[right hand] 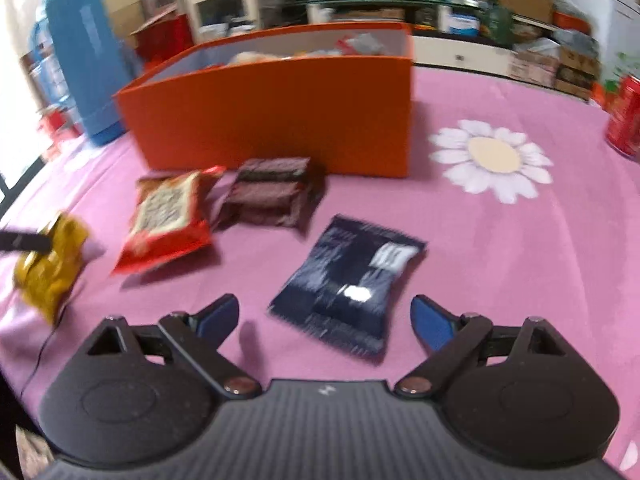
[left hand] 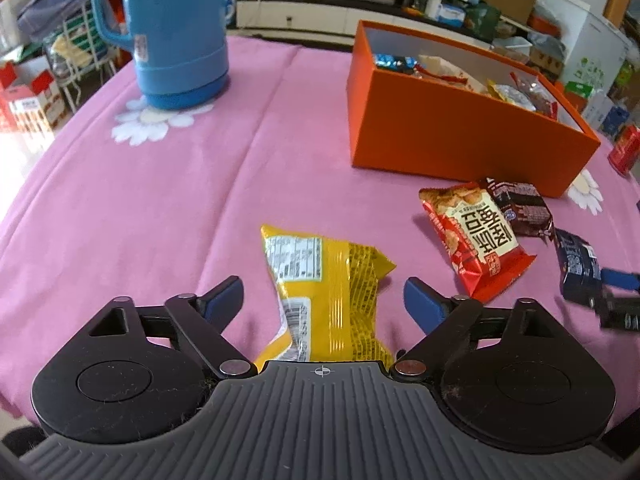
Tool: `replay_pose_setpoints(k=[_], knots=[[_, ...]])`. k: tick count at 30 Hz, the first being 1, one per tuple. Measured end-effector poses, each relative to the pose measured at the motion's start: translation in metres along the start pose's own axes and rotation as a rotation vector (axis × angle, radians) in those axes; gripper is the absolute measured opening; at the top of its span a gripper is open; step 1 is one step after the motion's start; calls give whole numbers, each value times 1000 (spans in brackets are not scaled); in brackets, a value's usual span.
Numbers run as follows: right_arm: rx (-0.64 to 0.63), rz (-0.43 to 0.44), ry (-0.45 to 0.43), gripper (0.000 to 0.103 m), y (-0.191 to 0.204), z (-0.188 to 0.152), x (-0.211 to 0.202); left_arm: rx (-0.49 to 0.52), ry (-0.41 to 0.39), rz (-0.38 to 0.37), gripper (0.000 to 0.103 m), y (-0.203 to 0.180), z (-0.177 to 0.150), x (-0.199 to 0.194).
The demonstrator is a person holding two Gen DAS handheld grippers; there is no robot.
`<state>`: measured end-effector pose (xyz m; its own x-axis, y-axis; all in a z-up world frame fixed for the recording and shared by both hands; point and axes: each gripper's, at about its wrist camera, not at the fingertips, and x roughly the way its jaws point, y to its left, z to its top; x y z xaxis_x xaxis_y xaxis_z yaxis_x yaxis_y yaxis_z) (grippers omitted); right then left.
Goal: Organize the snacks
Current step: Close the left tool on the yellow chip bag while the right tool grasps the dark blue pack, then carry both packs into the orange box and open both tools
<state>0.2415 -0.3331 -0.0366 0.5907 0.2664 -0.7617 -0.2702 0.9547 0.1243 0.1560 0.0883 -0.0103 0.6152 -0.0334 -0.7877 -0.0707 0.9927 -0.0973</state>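
Pink cloth with white daisies (left hand: pixel 160 216) covers the table on which we see the snacks. The left gripper (left hand: pixel 324 300) stands with its jaws spread; the yellow packet (left hand: pixel 328 292) lies between them, untouched by either blue pad. The right gripper (right hand: pixel 326 320) is likewise released, the dark blue packet (right hand: pixel 348 280) lying flat between its fingers without contact. Near the orange box (left hand: pixel 460 136), which already holds several wrapped snacks, we find a red packet (left hand: pixel 476 236) and, touching it, a brown packet (left hand: pixel 520 208). A blue flask (left hand: pixel 176 28) and a red can (right hand: pixel 626 116) stand farther off.
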Motion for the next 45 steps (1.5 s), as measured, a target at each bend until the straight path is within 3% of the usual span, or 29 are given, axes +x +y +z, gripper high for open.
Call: replay_pose_setpoints(k=[4,7,10,18,23,30,31,32,33,34,37,45], knots=[[26,-42,-7,92,2,15,13,48,9,9,77,-3,2,12],[13,-82,-1,93,6,20,24,68,42,11,73,-4,3,27],[-21,-120,2,93,12,21,28,64,65,7,68,-3,2,38],[29,-183,-16,93,16,19,31,15,79,-3,68,2,-3,44],[15,-174,-19,93,16,20,31,25,73,18,73,3,-6,44],[-22,-136,-43,92,11,19,33,67,63,50,72,-2,-10,46],[-24,-134,-47,89,11,17,31,69,61,52,70,-2,-10,46],[-30,-131,-50,79,10,16,29,72,56,57,66,-2,-10,45],[-36,-121,-55,61,10,15,25,78,46,56,53,-2,-11,43],[-39,-113,-58,57,9,15,20,81,36,46,34,-2,-10,41],[-29,-94,-32,55,6,11,11,69,47,26,18,-1,-6,37],[130,30,-97,54,-2,5,-44,-10,-12,-51,16,6,3,-5]])
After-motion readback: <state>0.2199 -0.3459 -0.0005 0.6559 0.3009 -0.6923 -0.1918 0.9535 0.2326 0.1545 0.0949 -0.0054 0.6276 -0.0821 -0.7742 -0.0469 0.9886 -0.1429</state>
